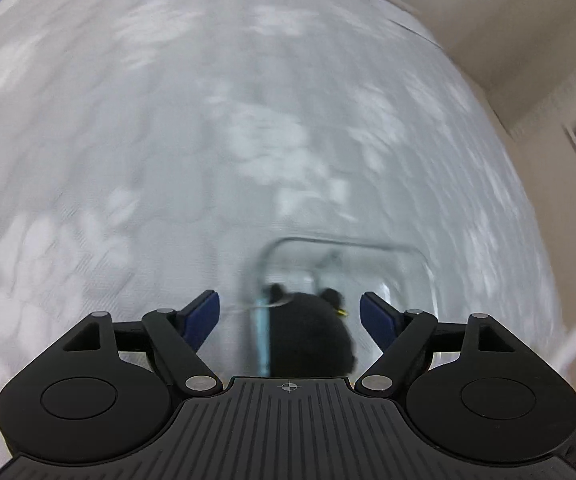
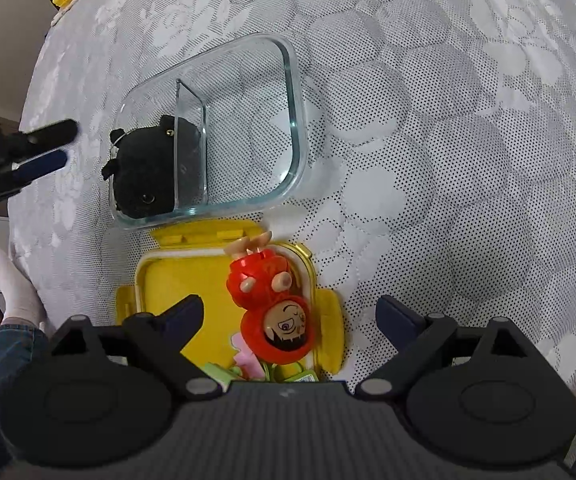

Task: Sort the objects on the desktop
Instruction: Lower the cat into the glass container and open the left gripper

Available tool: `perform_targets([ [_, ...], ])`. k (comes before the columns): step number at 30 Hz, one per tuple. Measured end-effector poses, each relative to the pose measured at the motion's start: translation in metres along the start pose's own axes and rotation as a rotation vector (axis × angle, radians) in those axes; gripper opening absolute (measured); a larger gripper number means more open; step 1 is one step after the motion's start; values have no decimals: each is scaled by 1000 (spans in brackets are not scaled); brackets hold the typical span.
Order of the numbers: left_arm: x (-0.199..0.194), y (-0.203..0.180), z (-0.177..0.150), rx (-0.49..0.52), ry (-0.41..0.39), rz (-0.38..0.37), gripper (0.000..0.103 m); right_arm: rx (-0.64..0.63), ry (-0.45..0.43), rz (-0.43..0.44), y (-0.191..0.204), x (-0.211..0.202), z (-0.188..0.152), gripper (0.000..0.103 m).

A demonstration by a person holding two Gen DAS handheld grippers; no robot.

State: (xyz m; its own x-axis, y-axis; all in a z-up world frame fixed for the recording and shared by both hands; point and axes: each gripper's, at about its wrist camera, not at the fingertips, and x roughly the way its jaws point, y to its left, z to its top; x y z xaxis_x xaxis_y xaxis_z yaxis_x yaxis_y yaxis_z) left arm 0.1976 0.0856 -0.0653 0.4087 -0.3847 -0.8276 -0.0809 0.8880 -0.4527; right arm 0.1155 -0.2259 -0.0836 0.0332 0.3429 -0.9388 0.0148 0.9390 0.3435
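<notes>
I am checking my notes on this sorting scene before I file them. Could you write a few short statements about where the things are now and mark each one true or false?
1. The black plush toy lies in the smaller compartment of the glass container. True.
2. The larger compartment of the glass container holds a pink toy. False: nothing lies in it.
3. The red toy figure lies on the yellow lid. True.
4. The right gripper is shut on the red toy figure. False: its jaws stand open with the figure between them, untouched.
5. The left gripper holds the plush toy. False: it is open, the toy lying in the container.
</notes>
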Motion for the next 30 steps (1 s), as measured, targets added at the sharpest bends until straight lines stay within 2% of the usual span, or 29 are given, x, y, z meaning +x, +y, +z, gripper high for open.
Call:
perform_targets([
  [3, 20, 40, -6, -250, 50, -51, 88, 5, 9, -4, -1, 2, 0, 94],
  [5, 40, 64, -14, -432, 92, -136, 88, 10, 14, -4, -2, 3, 0, 94],
  [7, 58, 79, -19, -551, 107, -193, 88, 18, 16, -1, -3, 4, 1, 94],
  [12, 87, 85, -14, -637, 57, -249, 89, 33, 14, 33, -6, 6, 10, 94],
  [17, 91, 86, -1, -741, 3, -440, 94, 64, 38, 64, -11, 15, 18, 95],
  [19, 84, 85, 5, -745, -25, -491, 94, 69, 47, 64, -12, 19, 18, 96],
  [22, 74, 81, 9, -696, -14, -491, 94, 62, 49, 65, -10, 21, 15, 95],
  [25, 61, 66, 10, -538, 22, -496, 94, 21, 20, 75, -4, 14, 13, 95],
  [29, 35, 31, 8, -339, 4, -610, 94, -24, -49, 63, 5, 1, 14, 95],
  [30, 26, 22, 8, -293, 4, -618, 94, -25, -63, 61, 6, -2, 15, 95],
])
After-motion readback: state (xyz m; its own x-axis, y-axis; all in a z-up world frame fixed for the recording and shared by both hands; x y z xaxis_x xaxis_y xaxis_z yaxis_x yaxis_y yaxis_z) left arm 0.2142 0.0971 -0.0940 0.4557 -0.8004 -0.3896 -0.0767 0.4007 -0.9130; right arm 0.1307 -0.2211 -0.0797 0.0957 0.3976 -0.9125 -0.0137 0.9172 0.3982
